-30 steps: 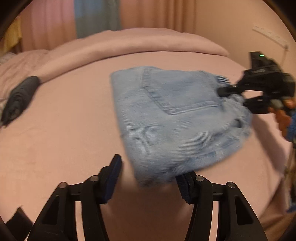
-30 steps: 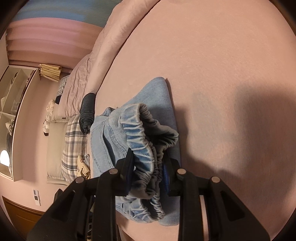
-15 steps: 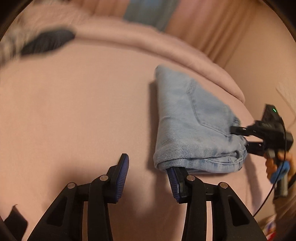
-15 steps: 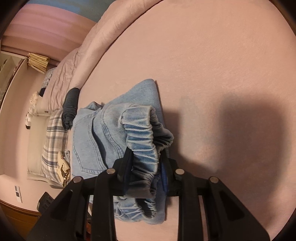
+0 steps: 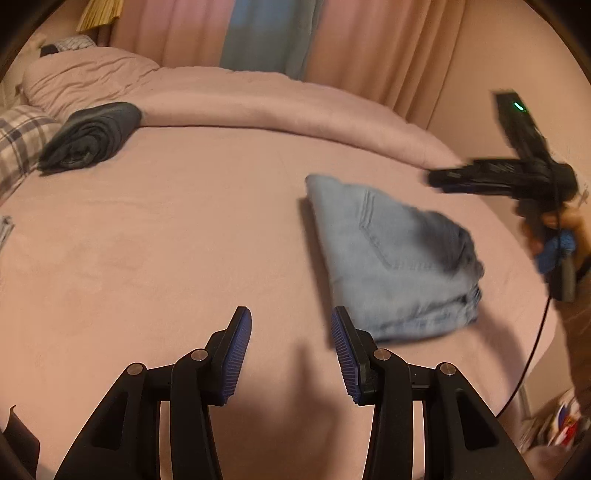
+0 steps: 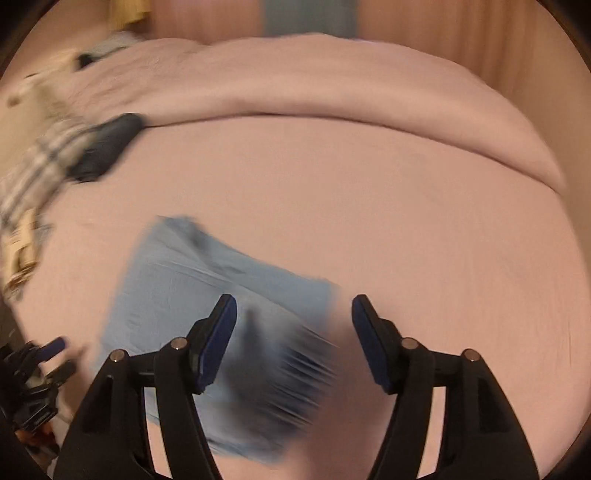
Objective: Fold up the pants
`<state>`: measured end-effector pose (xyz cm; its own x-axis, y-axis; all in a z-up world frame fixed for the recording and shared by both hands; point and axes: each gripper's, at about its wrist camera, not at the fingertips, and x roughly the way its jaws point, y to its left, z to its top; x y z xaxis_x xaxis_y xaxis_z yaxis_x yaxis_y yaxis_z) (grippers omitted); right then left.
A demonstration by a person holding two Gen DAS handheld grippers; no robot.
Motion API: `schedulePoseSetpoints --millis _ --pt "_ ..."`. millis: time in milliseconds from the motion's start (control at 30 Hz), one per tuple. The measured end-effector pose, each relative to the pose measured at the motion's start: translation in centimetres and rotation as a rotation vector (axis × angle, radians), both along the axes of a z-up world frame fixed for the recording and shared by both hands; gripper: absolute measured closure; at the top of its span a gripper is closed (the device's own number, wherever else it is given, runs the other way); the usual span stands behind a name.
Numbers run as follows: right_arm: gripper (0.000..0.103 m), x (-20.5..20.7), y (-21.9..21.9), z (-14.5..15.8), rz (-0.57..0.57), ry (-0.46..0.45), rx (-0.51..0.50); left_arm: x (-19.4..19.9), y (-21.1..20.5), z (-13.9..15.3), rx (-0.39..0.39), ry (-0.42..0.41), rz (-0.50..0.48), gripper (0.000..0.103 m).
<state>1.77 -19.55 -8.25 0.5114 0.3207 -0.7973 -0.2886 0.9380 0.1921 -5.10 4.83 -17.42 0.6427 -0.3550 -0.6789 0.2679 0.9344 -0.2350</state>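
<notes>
Light-blue jeans (image 5: 391, 258) lie folded in a compact stack on the pink bed sheet (image 5: 166, 240), back pocket facing up. My left gripper (image 5: 291, 325) is open just left of the stack's near corner, with only sheet between its blue pads. My right gripper (image 6: 292, 310) hovers above the jeans (image 6: 173, 288), which look blurred. Its jaws are opening, and nothing is pressed between them. From the left wrist view the right gripper (image 5: 437, 182) hangs in the air beyond the stack's far right side, held by a hand (image 5: 554, 229).
A dark folded garment (image 5: 92, 134) lies at the far left beside a plaid pillow (image 5: 18, 140). A rolled pink duvet (image 5: 258, 107) runs along the back, with curtains (image 5: 266, 33) behind it. The bed's edge drops off at the right, where a cable (image 5: 532, 354) hangs.
The right gripper has let go of the jeans' elastic waistband, rolled and lifted away. The jeans now rest on the bed. The left gripper has drawn back from the stack.
</notes>
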Motion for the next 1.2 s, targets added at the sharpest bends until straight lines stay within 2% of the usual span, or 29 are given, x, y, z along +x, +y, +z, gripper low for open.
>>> schedulePoseSetpoints --millis 33,67,100,133,300,367,400,467,567,700,800,867,967,1067,1133,1200 --pt "0.060 0.7 1.5 -0.1 0.051 0.006 0.038 0.1 -0.4 0.1 0.001 -0.010 -0.017 0.060" --pt "0.067 1.4 3.0 -0.2 0.093 0.011 0.057 0.1 -0.7 0.2 0.004 -0.020 -0.033 0.060" --pt "0.078 2.2 4.7 -0.4 0.124 0.014 0.054 0.7 -1.9 0.0 0.014 -0.027 -0.051 0.060" --pt "0.080 3.0 6.3 -0.7 0.150 0.014 0.040 1.3 -3.0 0.0 0.022 -0.028 -0.080 0.060" --pt "0.081 6.0 10.8 -2.5 0.256 0.070 0.047 2.6 -6.5 -1.0 0.074 0.012 -0.154 0.060" --pt "0.081 6.6 11.7 -4.1 0.284 0.108 -0.017 3.0 -7.0 -1.2 0.110 0.023 -0.157 0.060" --pt "0.085 6.9 11.9 -4.9 0.286 0.129 -0.053 3.2 -7.1 -1.3 0.110 0.031 -0.158 0.060" --pt "0.083 7.4 11.7 -6.2 0.295 0.167 -0.085 3.8 -7.1 -1.5 0.112 0.070 -0.159 0.060" --pt "0.082 9.0 10.6 -8.2 0.279 0.247 -0.035 4.3 -7.7 -1.9 0.150 0.105 -0.171 0.060" --pt "0.081 9.7 8.8 -8.7 0.237 0.285 0.052 4.2 -8.2 -1.6 0.167 0.112 -0.174 0.060" --pt "0.079 8.1 8.4 -7.2 0.212 0.237 0.092 4.0 -7.8 -1.1 0.153 0.108 -0.159 0.059" --pt "0.073 6.6 7.7 -5.3 0.191 0.184 0.125 3.9 -7.7 -0.8 0.160 0.108 -0.138 0.056" --pt "0.074 4.3 4.4 -2.5 0.158 0.111 0.179 3.5 -8.0 0.2 0.194 0.078 -0.121 0.056" --pt "0.074 1.8 1.0 -0.8 0.125 0.061 0.174 3.2 -8.7 0.9 0.224 0.042 -0.123 0.051" --pt "0.074 -0.2 -0.9 -0.4 0.110 0.042 0.149 3.2 -9.3 1.4 0.230 0.023 -0.126 0.044" --pt "0.074 -1.9 -2.5 -0.3 0.095 0.026 0.128 3.2 -9.6 1.8 0.232 0.016 -0.133 0.043"
